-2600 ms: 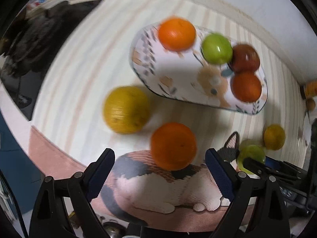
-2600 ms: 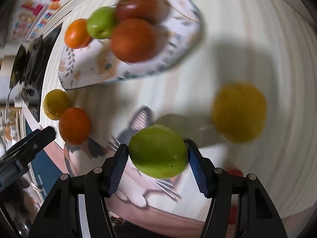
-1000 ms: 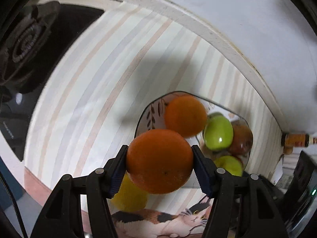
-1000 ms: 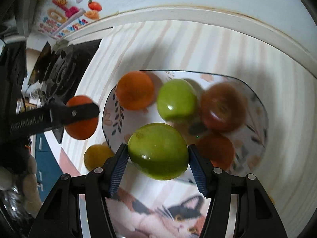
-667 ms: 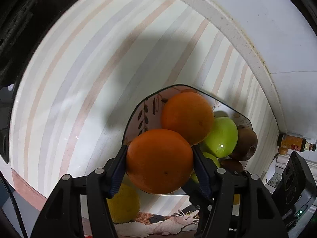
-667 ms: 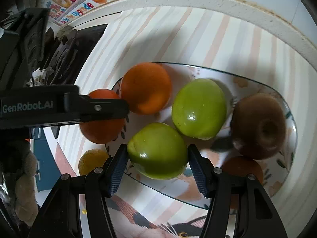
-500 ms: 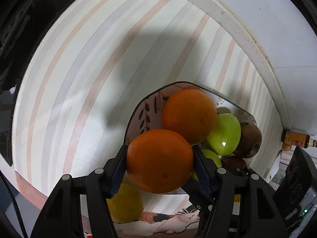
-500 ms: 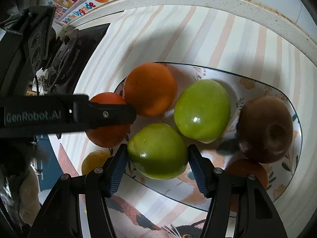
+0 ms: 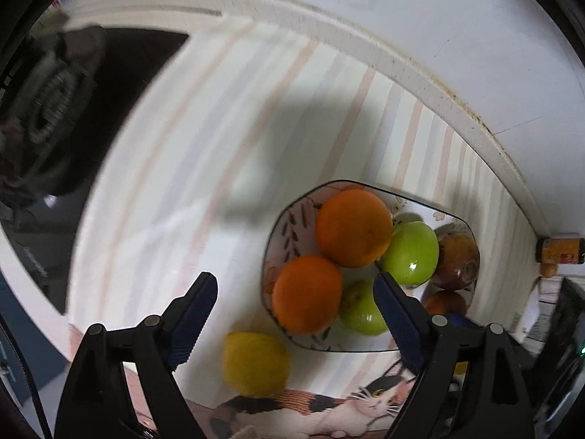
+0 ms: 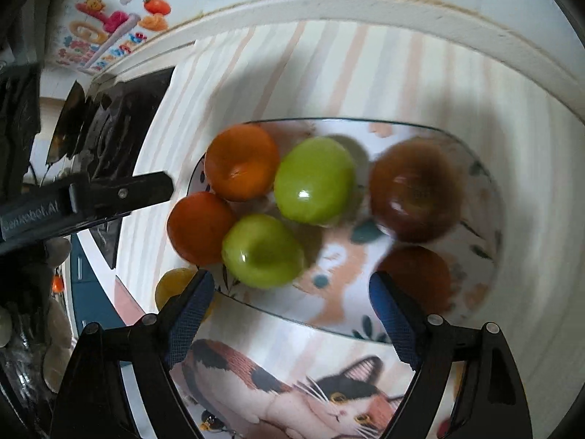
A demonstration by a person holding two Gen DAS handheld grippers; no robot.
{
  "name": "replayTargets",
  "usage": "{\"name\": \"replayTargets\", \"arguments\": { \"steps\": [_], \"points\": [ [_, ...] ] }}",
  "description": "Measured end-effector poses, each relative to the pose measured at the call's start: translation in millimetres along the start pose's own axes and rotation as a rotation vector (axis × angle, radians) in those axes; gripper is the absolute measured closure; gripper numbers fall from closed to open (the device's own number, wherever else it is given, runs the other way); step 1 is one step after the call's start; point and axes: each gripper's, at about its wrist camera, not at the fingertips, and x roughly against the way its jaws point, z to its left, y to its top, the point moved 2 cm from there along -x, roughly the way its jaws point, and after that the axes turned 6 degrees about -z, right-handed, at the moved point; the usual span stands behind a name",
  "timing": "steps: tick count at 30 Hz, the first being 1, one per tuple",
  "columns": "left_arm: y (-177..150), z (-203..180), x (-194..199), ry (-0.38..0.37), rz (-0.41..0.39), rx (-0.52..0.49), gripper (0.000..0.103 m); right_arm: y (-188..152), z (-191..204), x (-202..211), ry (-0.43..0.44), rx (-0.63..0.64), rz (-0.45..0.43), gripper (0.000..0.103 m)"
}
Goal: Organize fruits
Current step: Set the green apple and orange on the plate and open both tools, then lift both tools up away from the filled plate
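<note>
A patterned plate [image 9: 281, 226] [image 10: 475, 303] holds several fruits. The orange [image 9: 306, 293] [image 10: 199, 227] lies at the plate's near left edge, below my left gripper [image 9: 295, 298], whose jaws are opening and no longer touch it. A green apple [image 10: 262, 251] [image 9: 360, 309] rests on the plate next to it, just beyond my right gripper [image 10: 289, 294], whose jaws are also opening, clear of it. A second orange [image 9: 353, 227], another green apple [image 10: 314, 180] and a dark red apple [image 10: 415, 188] sit further back. A yellow lemon [image 9: 256, 364] lies on the counter before the plate.
A black stove [image 9: 55, 117] takes up the left of the striped counter. A cat-print mat [image 10: 292, 376] lies in front of the plate. The raised white counter edge [image 9: 402, 69] and wall run behind. A small orange-labelled jar [image 9: 557, 250] stands at the far right.
Both grippers have opened and let go: the orange and the green apple now rest on the plate. Both hands have drawn back a little from the plate.
</note>
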Motion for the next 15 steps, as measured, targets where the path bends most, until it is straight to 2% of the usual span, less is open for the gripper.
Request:
{"name": "replayTargets", "arguments": {
  "steps": [1,6,15],
  "points": [
    [-4.6,0.1,7.4,0.018,-0.023,-0.007,0.016,-2.4,-2.6,7.6,-0.037,0.004,-0.014,0.009],
    [-26.7,0.8,36.7,0.085,-0.117,-0.039,0.016,-11.6,-13.6,33.3,-0.101,-0.003,-0.048,0.009],
    [-78.3,-15.7,75.6,0.107,-0.219,-0.062,0.016,-42.1,-15.8,87.2,-0.174,0.04,-0.121,0.009]
  ]
}}
